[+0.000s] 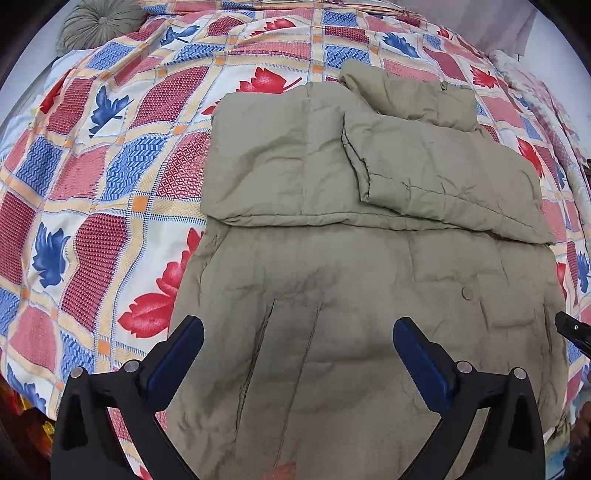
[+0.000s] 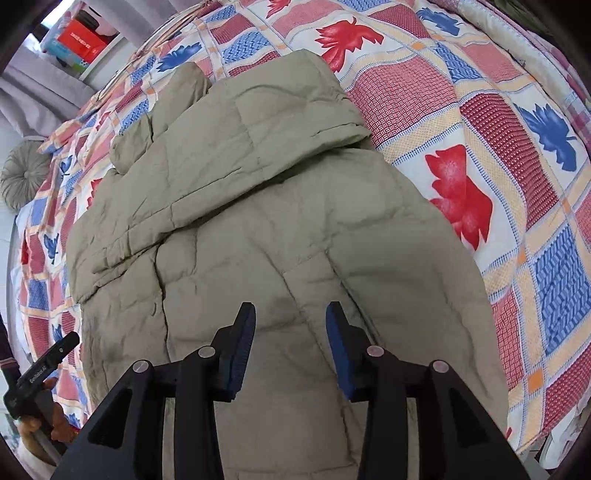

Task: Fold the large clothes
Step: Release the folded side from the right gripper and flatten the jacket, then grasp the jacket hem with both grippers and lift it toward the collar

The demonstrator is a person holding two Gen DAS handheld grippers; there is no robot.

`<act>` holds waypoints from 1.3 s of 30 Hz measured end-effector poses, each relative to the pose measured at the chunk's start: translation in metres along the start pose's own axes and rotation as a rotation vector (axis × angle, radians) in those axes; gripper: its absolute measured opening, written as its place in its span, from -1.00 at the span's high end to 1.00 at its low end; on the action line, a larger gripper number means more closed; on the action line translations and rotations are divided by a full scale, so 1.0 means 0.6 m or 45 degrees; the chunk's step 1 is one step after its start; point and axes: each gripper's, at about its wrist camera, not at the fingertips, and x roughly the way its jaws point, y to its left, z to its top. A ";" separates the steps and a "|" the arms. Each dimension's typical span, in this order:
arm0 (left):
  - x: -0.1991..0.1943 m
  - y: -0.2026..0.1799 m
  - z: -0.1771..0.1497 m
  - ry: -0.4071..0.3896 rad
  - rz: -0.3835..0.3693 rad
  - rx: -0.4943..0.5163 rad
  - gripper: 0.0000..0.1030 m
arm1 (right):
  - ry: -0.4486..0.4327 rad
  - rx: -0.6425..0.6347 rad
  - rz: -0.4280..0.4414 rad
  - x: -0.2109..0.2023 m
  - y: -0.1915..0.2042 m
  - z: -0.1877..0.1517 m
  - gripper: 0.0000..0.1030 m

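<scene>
A khaki padded jacket (image 1: 332, 258) lies flat on the bed, its sleeves folded across the upper body and its hem end nearest me. In the right wrist view the same jacket (image 2: 258, 221) fills the middle. My left gripper (image 1: 298, 332) hangs above the hem part, jaws spread wide, nothing between the blue pads. My right gripper (image 2: 291, 314) hovers over the jacket's lower half, jaws parted, pads clear of the cloth. The right gripper's tip (image 1: 570, 326) shows at the right edge of the left wrist view. The left tool and the hand holding it (image 2: 37, 373) show at the lower left of the right wrist view.
A bedspread (image 1: 92, 184) with red and blue leaf squares covers the bed all around the jacket. A round green cushion (image 1: 99, 26) sits at the far corner. Shelves with a red box (image 2: 83, 38) stand beyond the bed. The bed's near edge drops off below the grippers.
</scene>
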 end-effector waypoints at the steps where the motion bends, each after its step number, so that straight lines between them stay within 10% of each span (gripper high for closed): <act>1: -0.005 0.001 -0.005 0.004 0.003 0.004 -1.00 | 0.003 0.003 0.001 -0.005 0.003 -0.006 0.11; 20: -0.113 0.042 -0.119 0.131 -0.017 0.000 -1.00 | 0.044 0.152 0.161 -0.132 0.039 -0.123 -0.67; 39: -0.095 0.096 -0.201 0.317 -0.263 -0.284 -1.00 | 0.119 0.301 0.235 -0.161 -0.009 -0.165 -0.67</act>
